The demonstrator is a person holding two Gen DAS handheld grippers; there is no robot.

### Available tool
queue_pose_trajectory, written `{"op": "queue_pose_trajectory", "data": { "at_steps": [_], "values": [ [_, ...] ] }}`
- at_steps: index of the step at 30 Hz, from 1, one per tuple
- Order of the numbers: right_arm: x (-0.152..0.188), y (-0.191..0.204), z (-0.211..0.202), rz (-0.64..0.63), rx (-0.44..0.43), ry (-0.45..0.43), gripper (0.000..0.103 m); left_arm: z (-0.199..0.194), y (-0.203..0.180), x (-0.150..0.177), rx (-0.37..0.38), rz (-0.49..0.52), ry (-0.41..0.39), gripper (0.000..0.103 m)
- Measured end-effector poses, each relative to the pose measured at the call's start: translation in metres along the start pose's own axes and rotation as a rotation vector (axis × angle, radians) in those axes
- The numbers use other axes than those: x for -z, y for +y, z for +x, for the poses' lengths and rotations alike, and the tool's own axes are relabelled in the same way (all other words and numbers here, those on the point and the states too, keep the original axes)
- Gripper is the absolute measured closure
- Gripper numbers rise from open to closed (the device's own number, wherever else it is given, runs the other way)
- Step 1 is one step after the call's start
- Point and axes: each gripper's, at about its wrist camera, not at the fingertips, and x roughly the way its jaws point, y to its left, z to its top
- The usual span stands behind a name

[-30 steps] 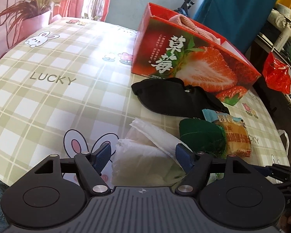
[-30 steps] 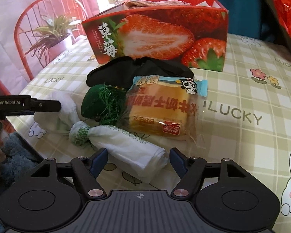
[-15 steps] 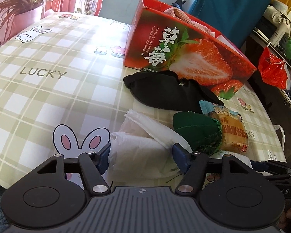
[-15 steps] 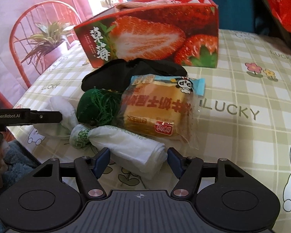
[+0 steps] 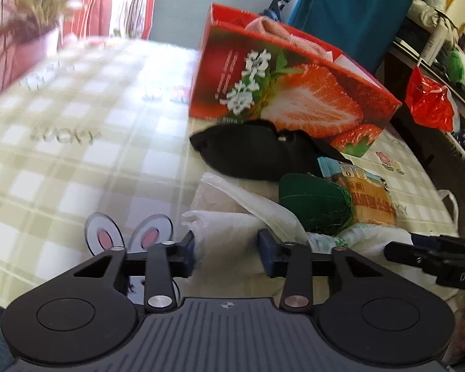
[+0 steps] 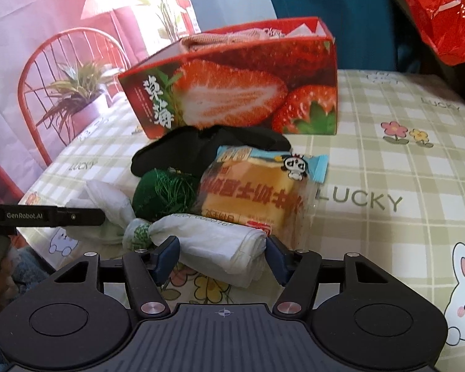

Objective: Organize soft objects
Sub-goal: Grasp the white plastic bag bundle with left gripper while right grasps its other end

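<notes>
Left hand-held gripper (image 5: pixel 226 252) spread around my white bag (image 5: pixel 229 232) at the bench (image 5: pixel 77 167) near edge | right hand-held gripper (image 6: pixel 221 255) spread around the roll (image 6: pixel 220 241), contact unclear | box (image 6: pixel 232 93) contents half-hidden | left view blurred

white bag roll (image 6: pixel 220 241) lying flat | black cloth (image 6: pixel 201 148) beside strawberry box (image 6: pixel 232 93)

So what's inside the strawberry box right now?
The strawberry box is open-topped, and a pinkish knitted cloth bulges above its rim, with something white at the far end. Anything deeper is hidden by the walls.
</notes>
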Motion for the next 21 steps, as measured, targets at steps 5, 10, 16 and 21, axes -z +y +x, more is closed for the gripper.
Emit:
{"op": "queue_pose_trajectory", "data": {
  "at_steps": [5, 10, 16, 21],
  "values": [
    [-0.001, 0.001, -0.005, -0.004, -0.018, -0.04, 0.062, -0.006, 0.001, -0.002, 0.001, -0.002, -0.028, 0.073],
    [-0.002, 0.0, -0.01, -0.004, -0.029, -0.076, 0.071, -0.007, 0.0, -0.002, 0.005, -0.003, -0.035, 0.075],
    [-0.003, 0.004, -0.013, -0.018, -0.042, -0.103, 0.078, -0.011, 0.0, -0.003, 0.006, 0.004, -0.066, 0.079],
    [-0.01, 0.006, -0.023, -0.034, -0.07, -0.163, 0.081, -0.028, -0.009, -0.006, -0.006, 0.058, -0.17, 0.081]
  ]
}}
